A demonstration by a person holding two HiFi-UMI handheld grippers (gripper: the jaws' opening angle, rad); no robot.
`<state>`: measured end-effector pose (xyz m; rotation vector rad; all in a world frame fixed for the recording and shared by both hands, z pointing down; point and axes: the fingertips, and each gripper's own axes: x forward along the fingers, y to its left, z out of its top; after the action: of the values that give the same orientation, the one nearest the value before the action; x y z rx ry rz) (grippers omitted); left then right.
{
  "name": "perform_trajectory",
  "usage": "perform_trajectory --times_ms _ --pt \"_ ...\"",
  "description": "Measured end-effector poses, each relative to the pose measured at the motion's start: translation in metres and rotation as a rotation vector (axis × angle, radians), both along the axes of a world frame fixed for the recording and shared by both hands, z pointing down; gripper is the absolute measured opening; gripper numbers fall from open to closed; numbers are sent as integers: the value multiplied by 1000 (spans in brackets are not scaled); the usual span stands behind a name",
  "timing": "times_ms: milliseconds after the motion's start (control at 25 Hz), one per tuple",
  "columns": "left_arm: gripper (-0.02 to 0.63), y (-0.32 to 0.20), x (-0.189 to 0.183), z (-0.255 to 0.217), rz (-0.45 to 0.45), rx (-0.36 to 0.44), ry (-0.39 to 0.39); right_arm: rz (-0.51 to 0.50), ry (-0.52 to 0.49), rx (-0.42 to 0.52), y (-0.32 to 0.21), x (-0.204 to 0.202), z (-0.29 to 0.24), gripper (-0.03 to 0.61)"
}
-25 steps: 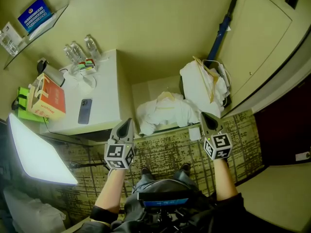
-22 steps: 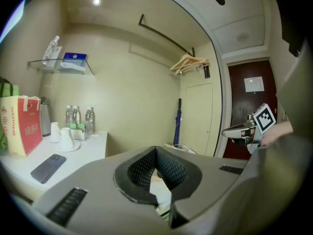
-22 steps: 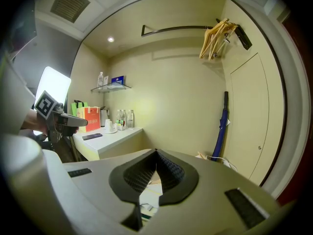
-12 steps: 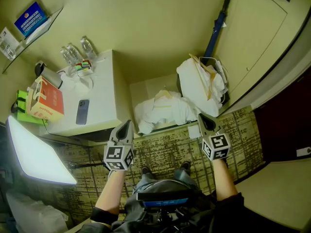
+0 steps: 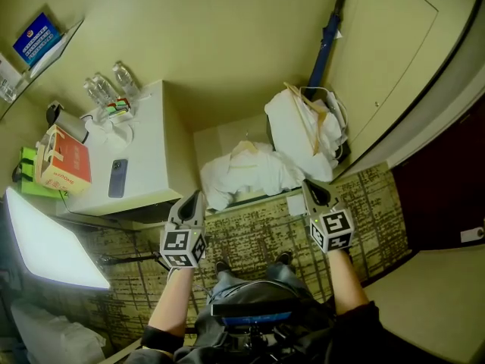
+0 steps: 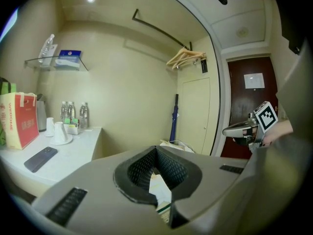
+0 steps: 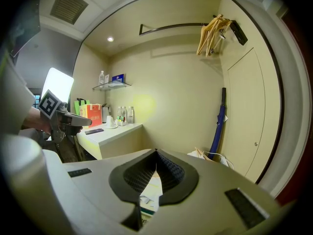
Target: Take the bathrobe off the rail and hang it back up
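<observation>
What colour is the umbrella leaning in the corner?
Blue, with a dark handle. The umbrella shows best in the right gripper view.

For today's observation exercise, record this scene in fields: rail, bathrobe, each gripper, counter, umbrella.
rail: high on the wall, holding only wooden hangers
bathrobe: white heap low down, off the rail
left gripper: shut, empty
right gripper: shut, empty
counter: bottles, phone, red box
umbrella: blue, leaning in the corner
</observation>
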<state>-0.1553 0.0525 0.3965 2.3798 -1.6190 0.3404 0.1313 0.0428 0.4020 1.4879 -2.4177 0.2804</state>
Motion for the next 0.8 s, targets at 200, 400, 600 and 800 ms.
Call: perform_trajectory --times_ms 200,400,600,800 --pt "0 0 28 8 0 -35 22 -17 4 4 -5 21 1 21" --pt "57 -6 54 27 -33 -150 179 -49 14 3 -12 35 6 21" --pt "98 -26 74 52 -69 -247 285 -95 42 3 -32 41 19 21" --pt "164 -63 88 94 -52 -332 384 -109 73 12 -64 31 35 21"
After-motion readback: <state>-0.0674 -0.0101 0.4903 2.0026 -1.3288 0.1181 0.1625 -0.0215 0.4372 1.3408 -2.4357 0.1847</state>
